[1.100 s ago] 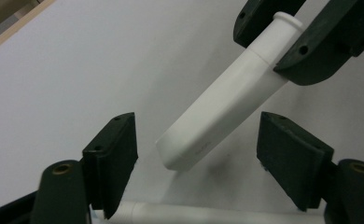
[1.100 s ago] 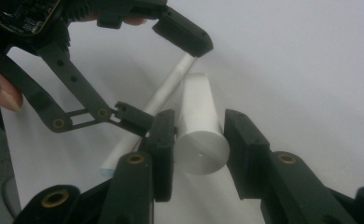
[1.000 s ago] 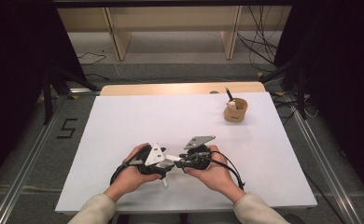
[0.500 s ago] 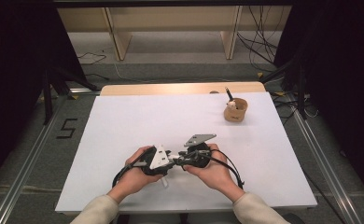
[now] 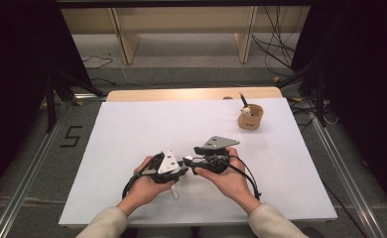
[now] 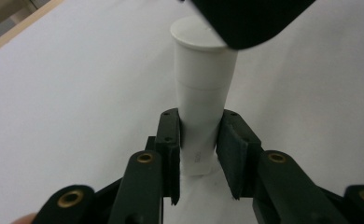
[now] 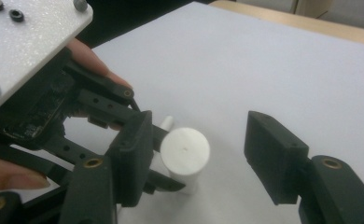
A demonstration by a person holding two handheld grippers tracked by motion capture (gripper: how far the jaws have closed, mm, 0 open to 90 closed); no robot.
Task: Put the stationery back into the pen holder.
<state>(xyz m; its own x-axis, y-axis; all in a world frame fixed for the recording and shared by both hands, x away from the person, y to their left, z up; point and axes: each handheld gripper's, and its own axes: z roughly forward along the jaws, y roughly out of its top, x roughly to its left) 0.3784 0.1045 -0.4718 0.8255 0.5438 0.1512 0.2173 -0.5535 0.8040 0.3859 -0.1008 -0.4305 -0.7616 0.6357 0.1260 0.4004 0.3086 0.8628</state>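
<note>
1. The left gripper (image 5: 180, 171), near the middle of the desk's near edge, has just been closing its jaws, and the left gripper view shows its black pads now pressed on the lower body of a white tube (image 6: 202, 100). A second ago the jaws stood wide around it; now they clamp it.
2. The tube is held just above the desk (image 5: 132, 129), between the two grippers. It is a smooth, matte white plastic cylinder with a flat round cap end (image 7: 185, 150) and a faint seam below the cap.
3. The right gripper (image 7: 196, 156) has just been opening. Its jaws stand apart on either side of the cap end, with a clear gap at the right pad, so it no longer holds anything. This looks like a handover of the tube from right to left, probably just completed.
4. The pads are blocky, dull black rubber on hard black arms with brass-coloured fittings; each gripper carries a grey three-cornered plate.
5. Near the far right corner stands a small tan cup (image 5: 250, 117) with a dark stick in it, well apart from the hands.
</note>
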